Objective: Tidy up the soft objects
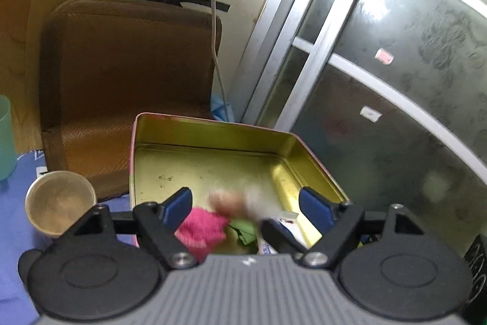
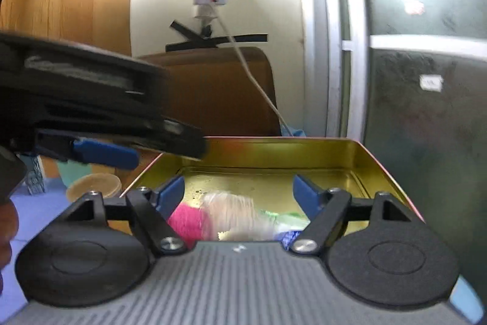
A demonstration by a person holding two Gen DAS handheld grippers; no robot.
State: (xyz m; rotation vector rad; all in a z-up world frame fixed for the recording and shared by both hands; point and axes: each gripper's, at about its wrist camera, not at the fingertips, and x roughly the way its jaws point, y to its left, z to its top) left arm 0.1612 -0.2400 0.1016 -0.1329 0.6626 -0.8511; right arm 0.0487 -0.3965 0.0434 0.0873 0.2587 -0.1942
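An open gold tin box [image 1: 213,142] [image 2: 274,148] sits on the blue cloth. At its near end lie a pink soft cloth [image 1: 202,226] [image 2: 185,223] and a green cloth [image 1: 245,230] [image 2: 283,215]. A blurred pale soft object [image 1: 234,200] [image 2: 231,212] is beside them. My left gripper [image 1: 245,197] is open over the box's near end, its pads clear of everything. My right gripper [image 2: 239,183] is open over the same spot. In the right wrist view one of the left gripper's blue fingers [image 2: 103,153] hangs at the left, above the box's left rim.
A brown cushion seat [image 1: 131,75] stands behind the box against the wall. A paper cup [image 1: 59,201] [image 2: 94,186] and a green cup [image 1: 4,136] stand to the box's left. A white cable [image 1: 214,20] hangs down the wall. A frosted sliding door [image 1: 380,66] fills the right.
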